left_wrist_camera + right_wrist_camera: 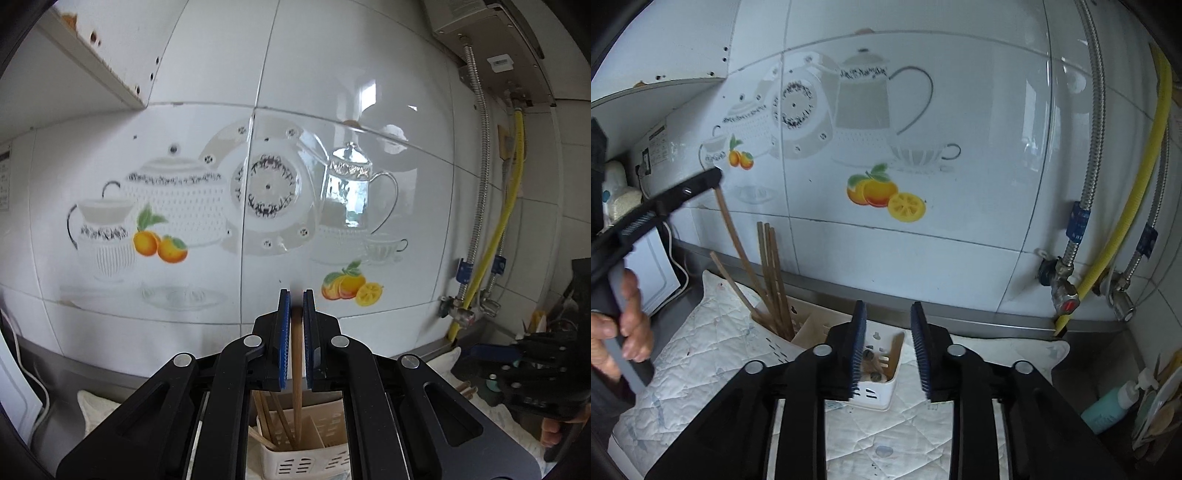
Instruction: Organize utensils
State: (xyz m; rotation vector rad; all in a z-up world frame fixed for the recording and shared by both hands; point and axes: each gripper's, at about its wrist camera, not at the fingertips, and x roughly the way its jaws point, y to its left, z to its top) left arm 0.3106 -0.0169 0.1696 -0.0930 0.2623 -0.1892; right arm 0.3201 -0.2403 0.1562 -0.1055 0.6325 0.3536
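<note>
Our left gripper (296, 295) is clamped on 1 long brown wooden chopstick (296, 369), its blue-padded black jaws pressed against the stick near its upper end. The chopstick hangs nearly upright, and its lower end reaches down into the white slotted plastic utensil caddy (295, 458) directly beneath us. From the right wrist view we see the same left gripper (714, 177) at the left, holding that chopstick (735, 236) tilted, its foot inside the caddy's (875, 391) left-hand compartment.

In that same compartment stand several more brown wooden chopsticks (772, 277), leaning together against the left wall; we count at least 4, though they overlap. The caddy's middle compartment holds some small rounded metal pieces, too hidden by the jaw for us to name.

Our right gripper (888, 350) hovers just above the caddy with its jaws spread apart and nothing between them.

The caddy rests on a white quilted cloth mat (713, 354) spread over the counter, against a white tiled wall (960, 110) printed with teapots and oranges. A yellow corrugated hose (1145, 177) runs down the wall at the right, and a teal pump bottle (1108, 410) stands in the right corner.
</note>
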